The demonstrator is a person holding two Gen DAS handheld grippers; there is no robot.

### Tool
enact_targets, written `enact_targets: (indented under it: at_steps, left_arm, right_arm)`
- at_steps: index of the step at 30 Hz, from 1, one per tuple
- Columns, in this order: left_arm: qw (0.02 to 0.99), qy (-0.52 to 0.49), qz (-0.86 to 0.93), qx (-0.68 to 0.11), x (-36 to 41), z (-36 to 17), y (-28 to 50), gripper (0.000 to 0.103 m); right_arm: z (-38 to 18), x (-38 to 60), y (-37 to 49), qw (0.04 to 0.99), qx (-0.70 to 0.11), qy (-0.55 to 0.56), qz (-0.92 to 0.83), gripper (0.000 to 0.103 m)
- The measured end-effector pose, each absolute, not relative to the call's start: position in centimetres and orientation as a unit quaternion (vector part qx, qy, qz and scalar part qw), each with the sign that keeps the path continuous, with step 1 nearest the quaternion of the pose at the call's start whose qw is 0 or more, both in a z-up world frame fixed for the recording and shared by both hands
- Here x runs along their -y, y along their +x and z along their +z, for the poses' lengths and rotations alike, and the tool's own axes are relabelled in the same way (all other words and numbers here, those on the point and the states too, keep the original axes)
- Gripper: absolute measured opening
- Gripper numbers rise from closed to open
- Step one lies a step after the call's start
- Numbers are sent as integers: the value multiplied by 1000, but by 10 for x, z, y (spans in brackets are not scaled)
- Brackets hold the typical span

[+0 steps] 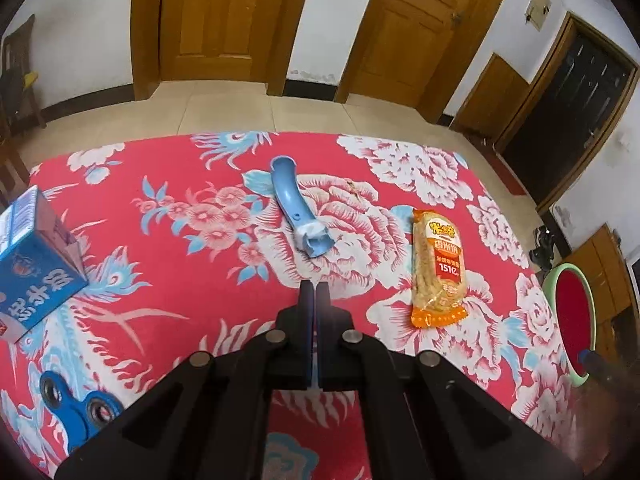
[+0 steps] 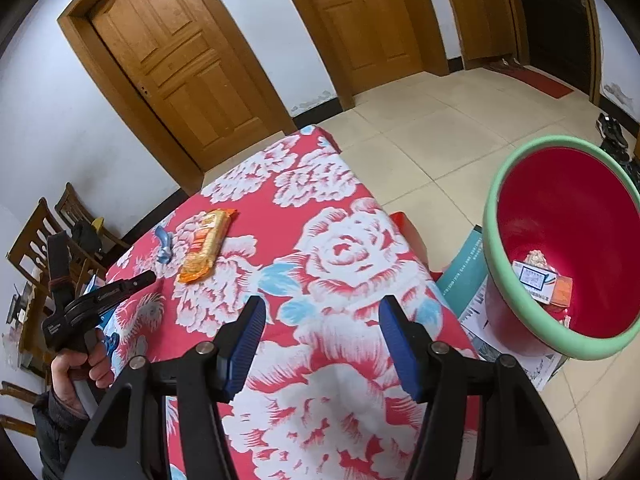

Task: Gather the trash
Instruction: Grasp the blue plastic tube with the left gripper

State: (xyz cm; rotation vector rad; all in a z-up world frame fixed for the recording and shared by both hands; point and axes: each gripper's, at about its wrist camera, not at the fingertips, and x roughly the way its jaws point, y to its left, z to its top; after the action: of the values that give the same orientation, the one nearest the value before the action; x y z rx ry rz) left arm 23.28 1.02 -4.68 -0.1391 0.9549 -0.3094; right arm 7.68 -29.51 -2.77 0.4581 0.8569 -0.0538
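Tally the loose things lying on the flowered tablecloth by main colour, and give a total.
Blue: 3 (carton, curved plastic piece, spinner toy)
Orange: 1 (snack packet)
Total: 4

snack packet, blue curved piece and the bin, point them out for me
snack packet [image 1: 438, 268]: left wrist view, middle of the wrapper
blue curved piece [image 1: 289, 192]: left wrist view, its curved stem
bin [image 2: 490, 216]: right wrist view, green rim, left side
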Motion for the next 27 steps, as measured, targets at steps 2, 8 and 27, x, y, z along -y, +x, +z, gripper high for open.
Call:
enact_targets:
  at_steps: [2, 8, 27]
  left_arm:
    - [874, -74, -147, -458, -12, -44, 236, 0]
    - [877, -84, -109, -459, -8, -42, 252, 33]
    - [881, -71, -84, -459, 22, -62, 281, 25]
  right_arm:
    - [-25, 292, 78, 886, -409, 218, -22, 62]
    - [-23, 289, 77, 887, -405, 219, -18, 62]
    - [-32, 294, 83, 881, -415, 226, -15, 62]
